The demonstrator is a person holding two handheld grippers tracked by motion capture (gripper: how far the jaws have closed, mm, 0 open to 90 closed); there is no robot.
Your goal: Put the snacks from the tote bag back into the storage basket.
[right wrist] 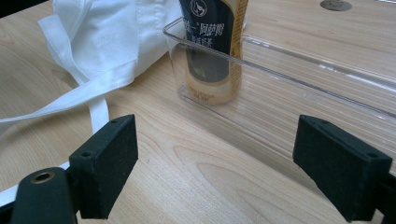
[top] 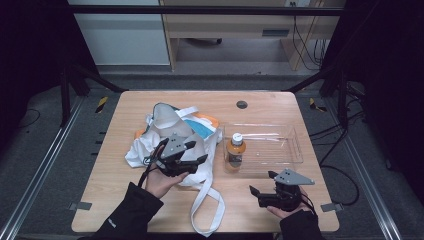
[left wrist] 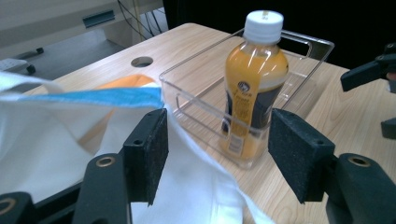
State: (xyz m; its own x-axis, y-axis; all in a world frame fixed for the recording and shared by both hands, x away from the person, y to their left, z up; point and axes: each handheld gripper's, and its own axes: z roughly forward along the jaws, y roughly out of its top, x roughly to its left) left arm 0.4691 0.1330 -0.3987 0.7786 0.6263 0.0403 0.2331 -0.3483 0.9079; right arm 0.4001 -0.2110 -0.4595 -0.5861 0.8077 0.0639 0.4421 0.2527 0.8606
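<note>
My left tongs (left wrist: 217,154) are released, hovering over the white tote bag (left wrist: 56,149); the juice bottle (left wrist: 250,88) stands dead ahead in the near corner of the clear tray (left wrist: 322,46). Right tongs (right wrist: 215,172) released too, low over the counter (right wrist: 196,177). Bottle looks full, so heavyish, with a rigid, slick label: I'd grip mid-body.

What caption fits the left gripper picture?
Open left gripper above a white bag, facing an orange drink bottle in a clear tray.
</note>
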